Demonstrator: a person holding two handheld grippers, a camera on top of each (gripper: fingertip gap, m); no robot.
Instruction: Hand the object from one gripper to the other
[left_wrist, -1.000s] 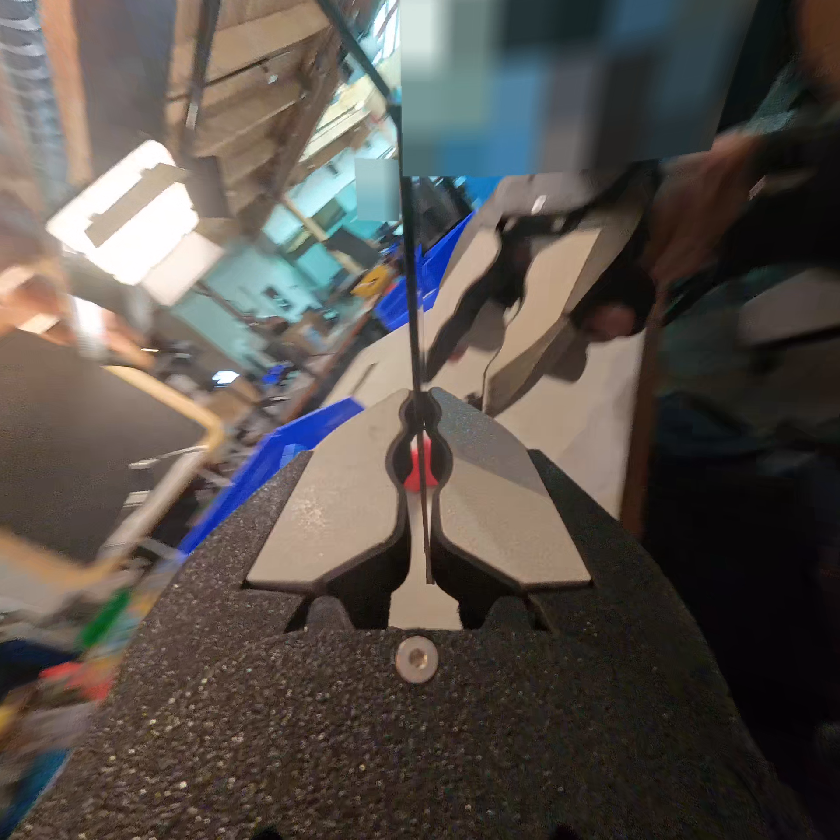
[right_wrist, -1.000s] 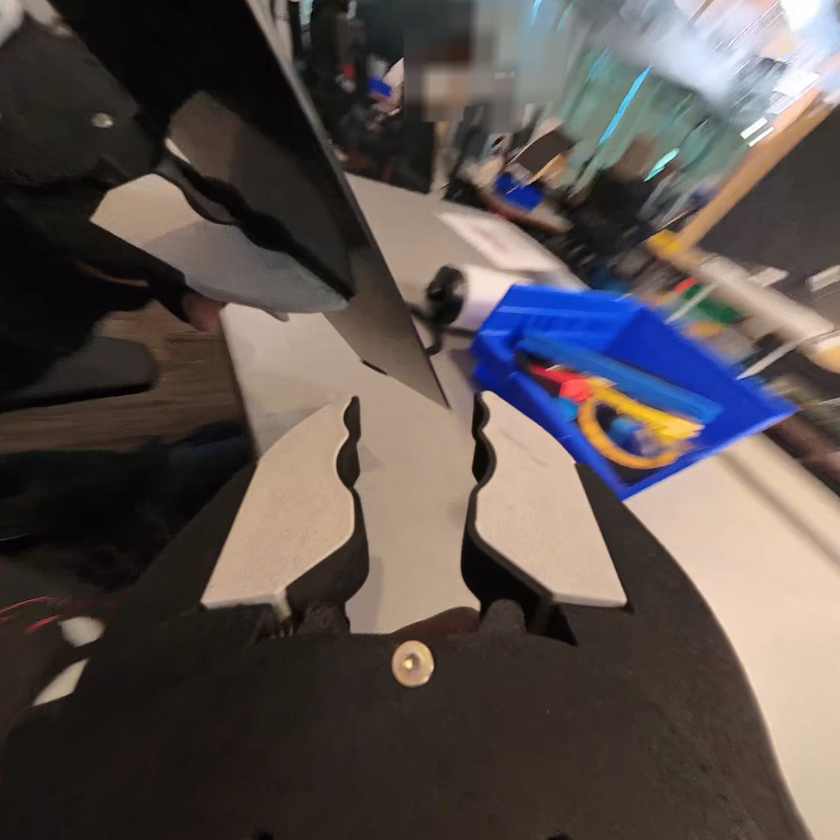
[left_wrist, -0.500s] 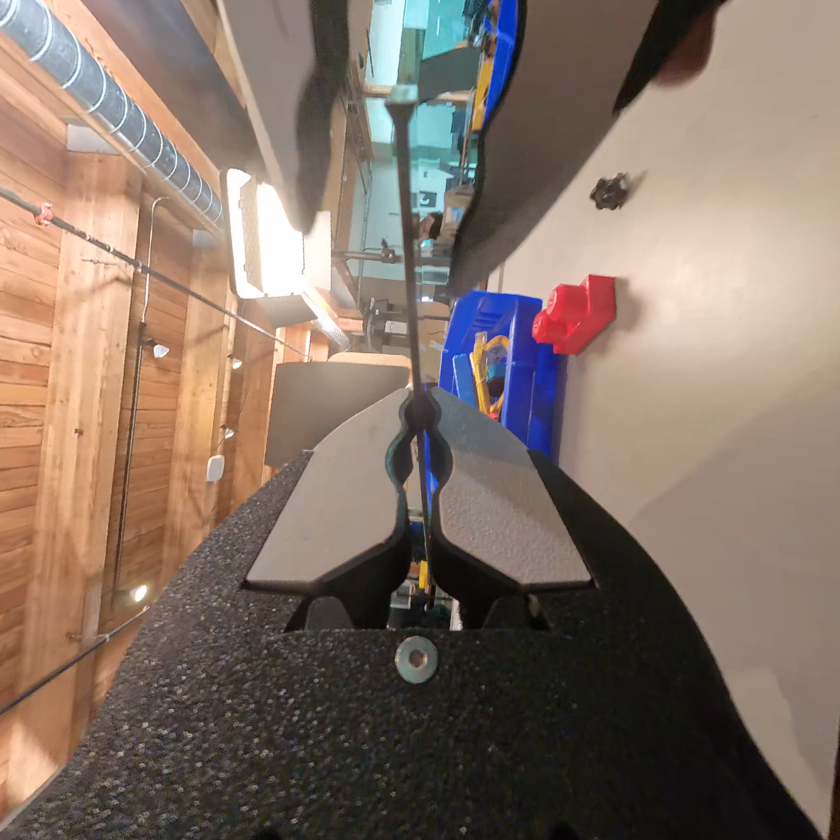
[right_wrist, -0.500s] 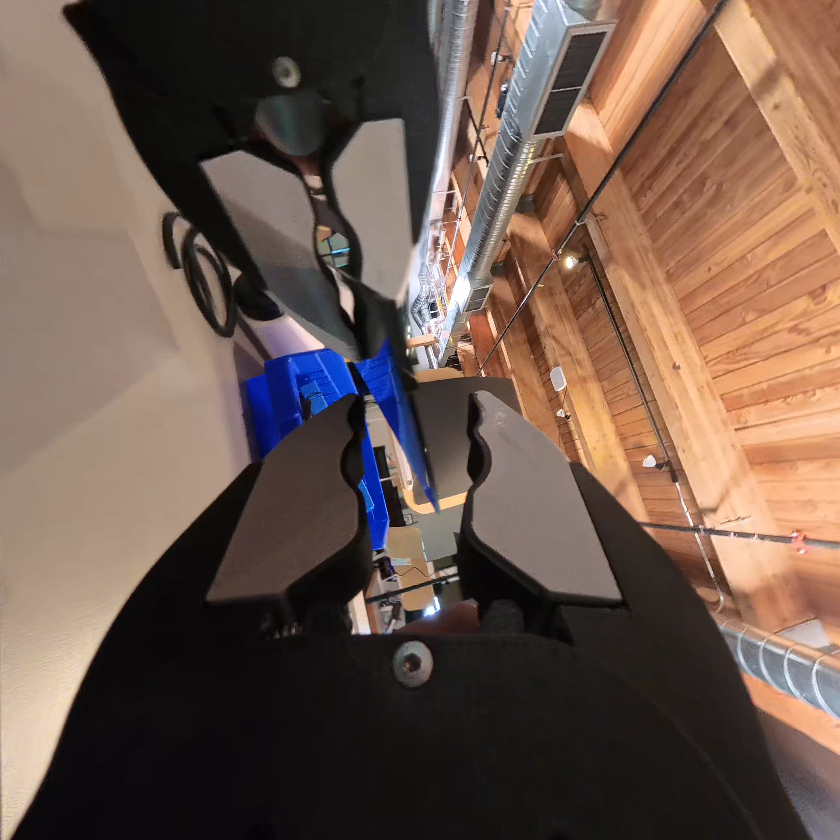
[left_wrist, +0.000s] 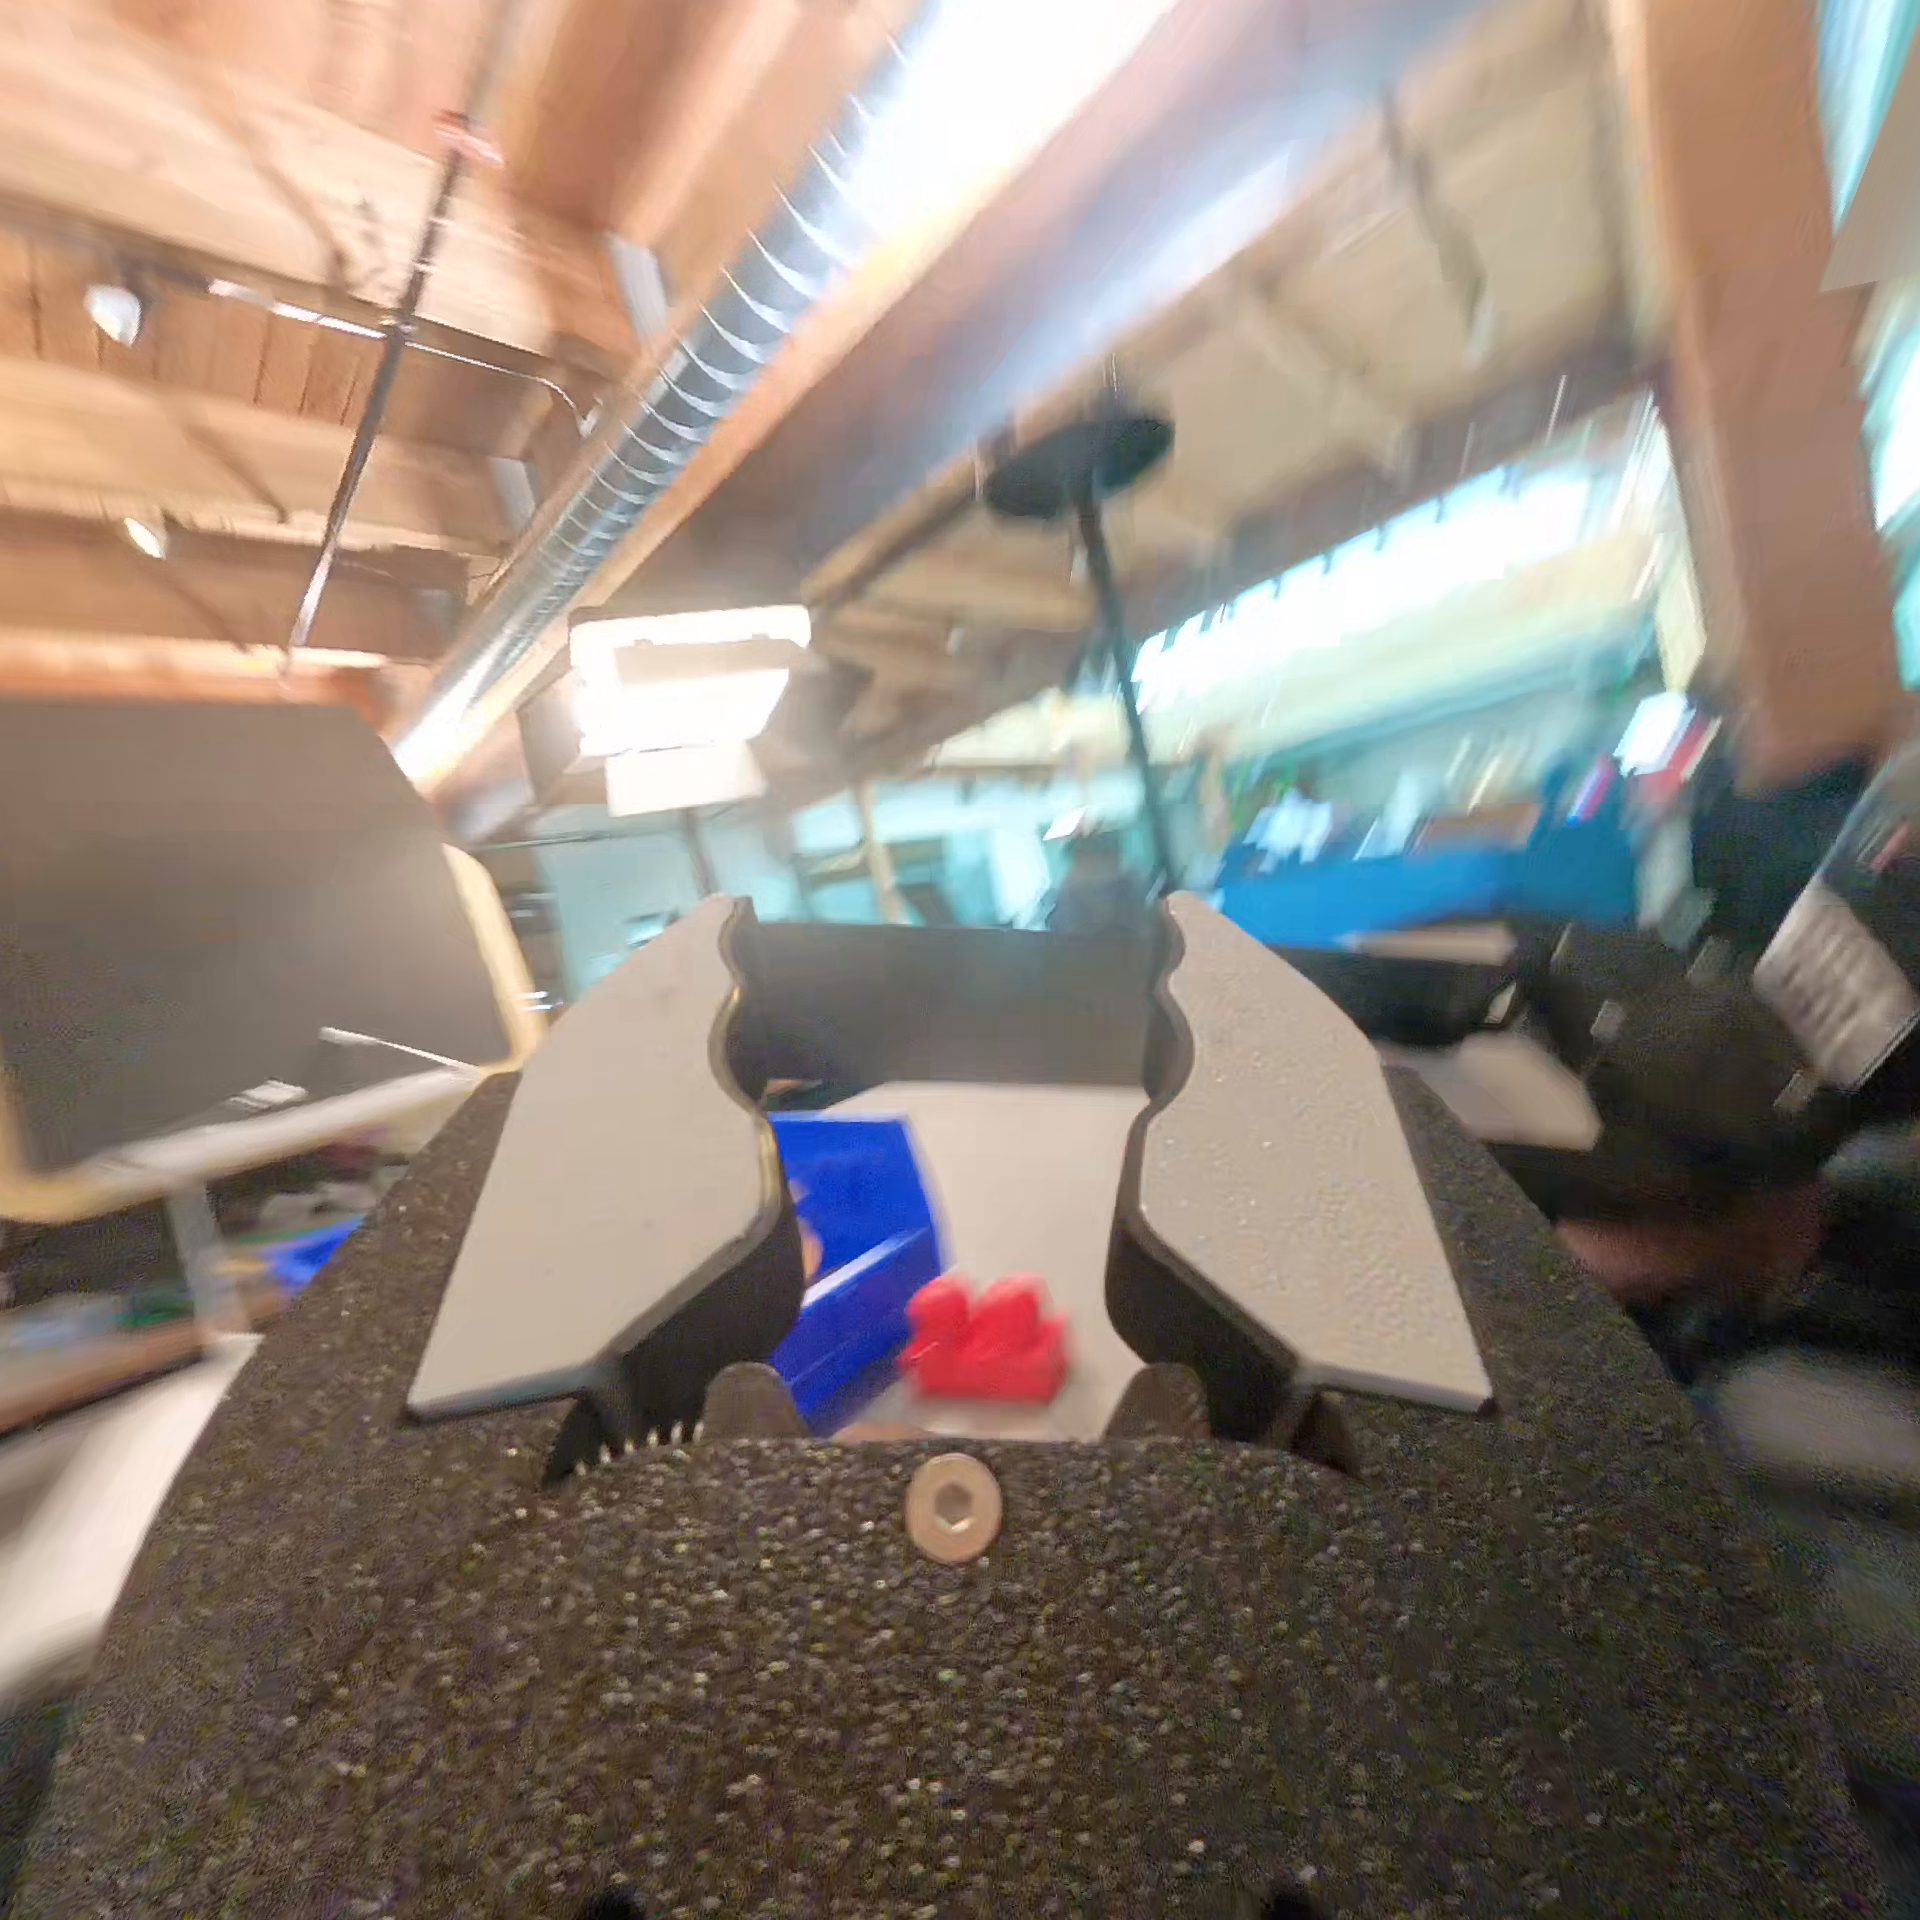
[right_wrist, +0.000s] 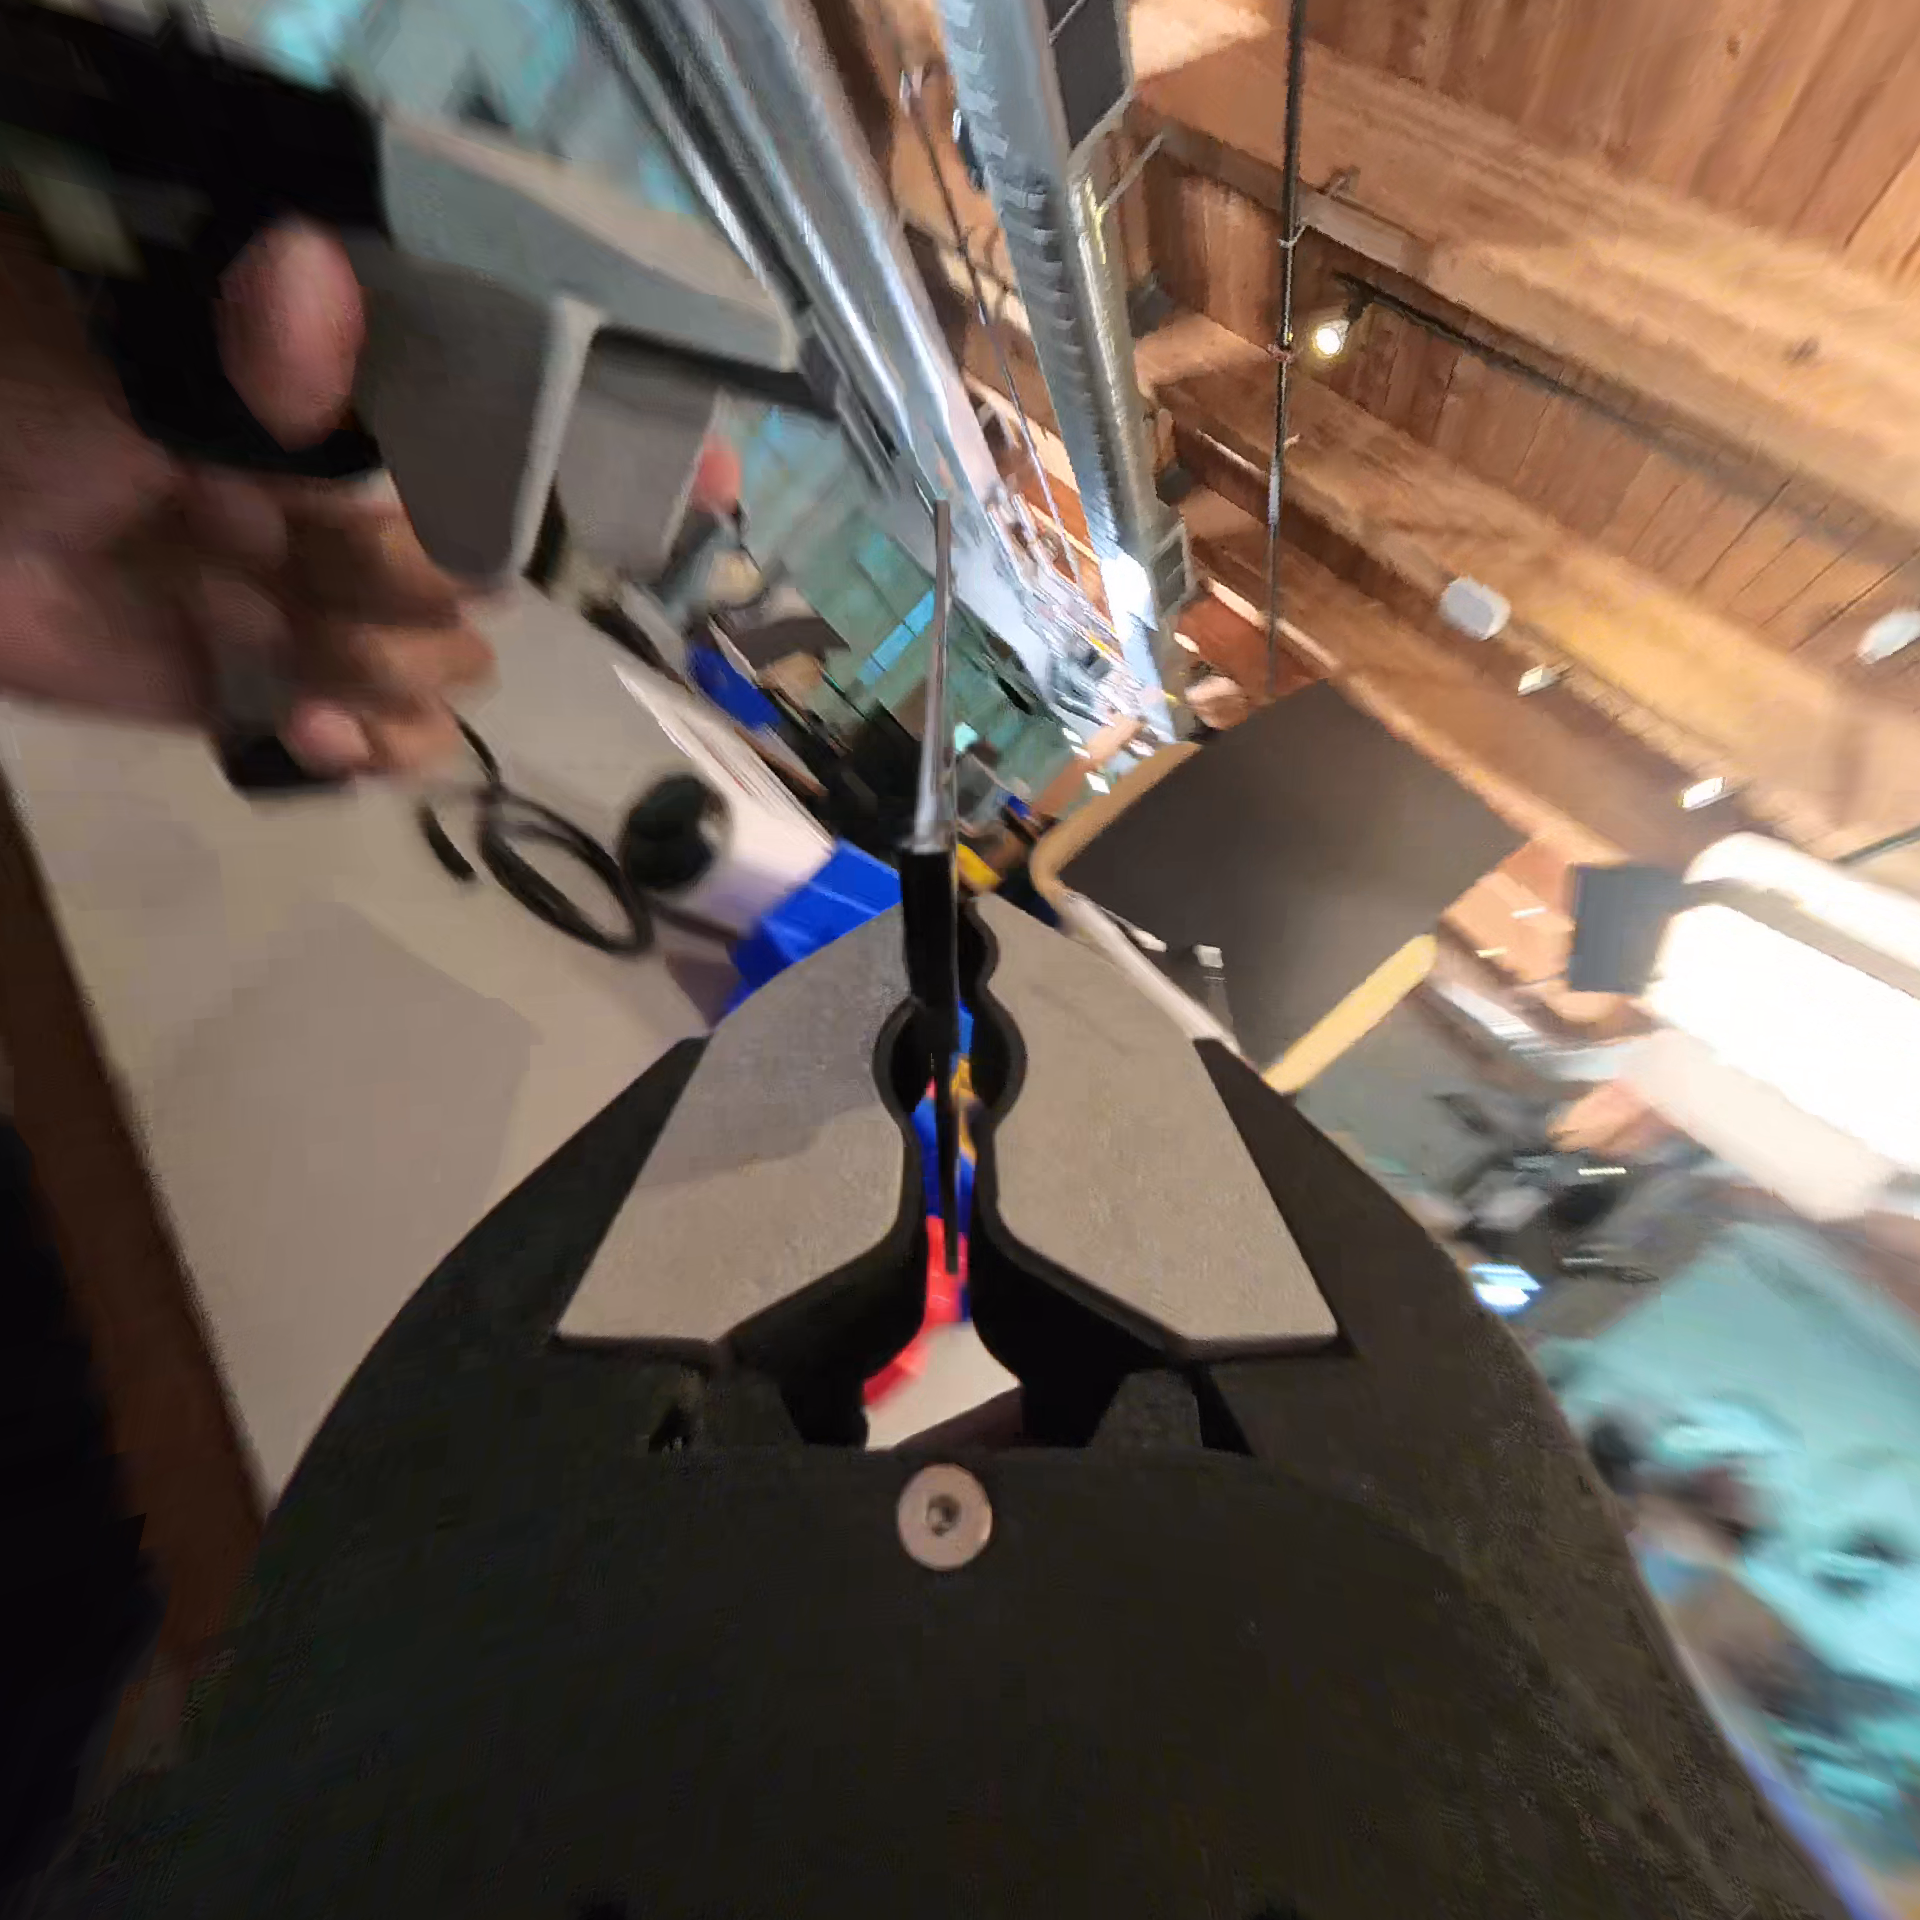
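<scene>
Two fingers of my left hand-held gripper (left_wrist: 951, 1023) stand wide apart in the left wrist view, with nothing between them. Through the gap a pale worktop (left_wrist: 1023, 1174) shows, carrying a red block (left_wrist: 985, 1349) and, just beside it on the left, a blue bin (left_wrist: 857, 1226). The surroundings are blurred; a bright light panel (left_wrist: 686, 681) hangs under a wooden ceiling, and a thin dark rod with a round black cap (left_wrist: 1081, 468) rises beyond the right finger, how far off I cannot tell.

In the right wrist view, my right hand-held gripper (right_wrist: 948, 935) is closed narrow on the object, a thin tool (right_wrist: 940, 790) with a black handle and a slim metal shaft. The handle is pinched at the fingertips; the shaft points away from the camera, tilted slightly, and a thin dark end runs back between the fingers. At the upper left, blurred, my left hand (right_wrist: 197, 582) grips its own tool, well apart from the tool. On the worktop (right_wrist: 312, 997) lie a coiled black cable (right_wrist: 540, 842) and, near the far edge, part of the blue bin (right_wrist: 821, 914).
</scene>
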